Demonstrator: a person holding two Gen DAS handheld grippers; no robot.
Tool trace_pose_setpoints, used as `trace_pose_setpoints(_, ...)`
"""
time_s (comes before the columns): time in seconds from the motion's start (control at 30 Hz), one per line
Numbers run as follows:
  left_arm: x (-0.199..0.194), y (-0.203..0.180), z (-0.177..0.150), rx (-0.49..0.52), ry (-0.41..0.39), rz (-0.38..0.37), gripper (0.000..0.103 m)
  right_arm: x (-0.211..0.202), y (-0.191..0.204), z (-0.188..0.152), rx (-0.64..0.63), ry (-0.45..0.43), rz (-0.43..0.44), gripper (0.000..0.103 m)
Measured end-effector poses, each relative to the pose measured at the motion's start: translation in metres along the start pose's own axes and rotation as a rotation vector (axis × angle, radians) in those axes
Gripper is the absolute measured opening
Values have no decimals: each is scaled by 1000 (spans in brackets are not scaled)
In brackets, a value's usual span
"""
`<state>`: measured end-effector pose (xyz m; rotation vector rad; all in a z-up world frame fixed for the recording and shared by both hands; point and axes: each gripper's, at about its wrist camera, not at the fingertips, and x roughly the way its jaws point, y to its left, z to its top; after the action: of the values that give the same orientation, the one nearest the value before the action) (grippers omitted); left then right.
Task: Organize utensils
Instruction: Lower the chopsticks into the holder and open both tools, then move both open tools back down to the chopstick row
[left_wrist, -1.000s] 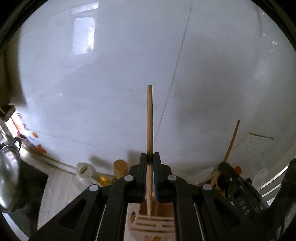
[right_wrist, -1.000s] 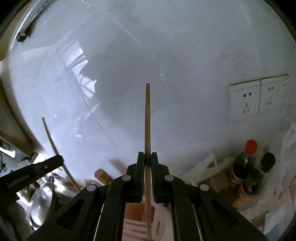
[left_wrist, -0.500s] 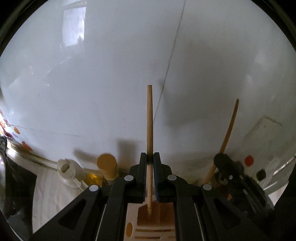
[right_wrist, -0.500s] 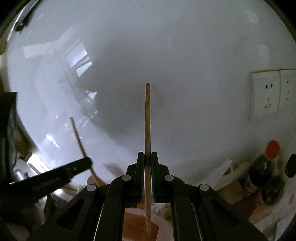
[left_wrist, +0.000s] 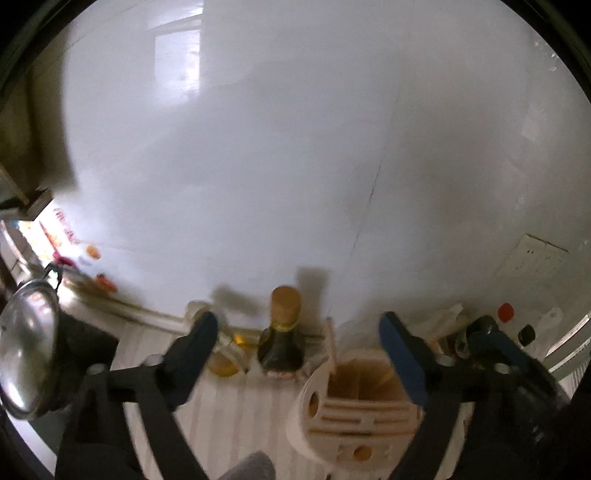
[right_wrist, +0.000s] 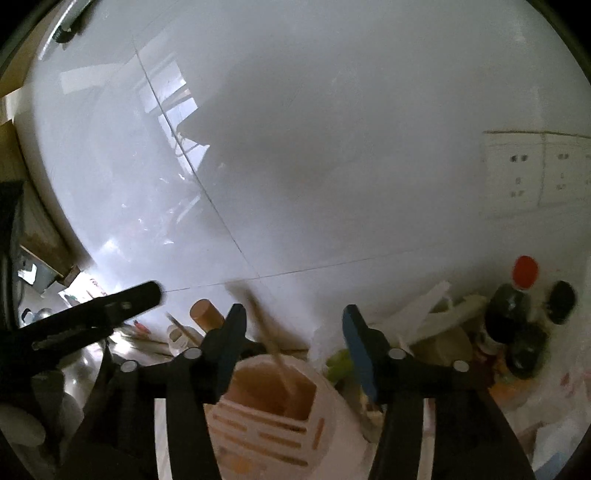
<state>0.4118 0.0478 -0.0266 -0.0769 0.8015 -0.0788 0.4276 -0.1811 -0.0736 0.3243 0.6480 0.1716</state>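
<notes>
Chopsticks: one (left_wrist: 330, 345) leans in the holder (left_wrist: 354, 410), and one (right_wrist: 267, 338) shows in the right view too. Both grippers, left (left_wrist: 297, 354) and right (right_wrist: 293, 350), are spread wide, gripping nothing, right over the holder on the worktop (left_wrist: 229, 413).

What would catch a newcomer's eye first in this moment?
Both pairs of tongs stand wide open over a cream slotted utensil holder low in each view, with a wooden chopstick leaning out of it, blurred in the right wrist view. Behind it, a dark bottle with a tan cap stands against the glossy white wall. A red-capped bottle stands at the right.
</notes>
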Motion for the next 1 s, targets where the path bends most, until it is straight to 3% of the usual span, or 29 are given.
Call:
trace_pose_setpoints(0.2, -23, 12, -37, -8, -5, 66, 103, -39, -6, -21, 10, 22, -83, 83)
trace_pose_setpoints(0.27, -25, 14, -53, -10, 13, 76, 103, -50, -11, -34, 17, 19, -94, 99)
trace_pose_setpoints(0.33, -25, 13, -63, -13, 39, 76, 103, -59, -14, -47, 19, 37, -125, 103)
trace_pose_setpoints(0.53, -18, 4, -117, 9, 150, 92, 103, -72, -24, -90, 2, 86, -219, 103)
trace_pose_setpoints(0.73, 4, -5, -173, 54, 271, 99, 103, -67, -48, -139, 27, 222, -286, 103)
trace_pose_setpoints(1.0, 33, -17, -234, 114, 415, 105, 103, -46, -82, -210, 71, 435, -339, 89)
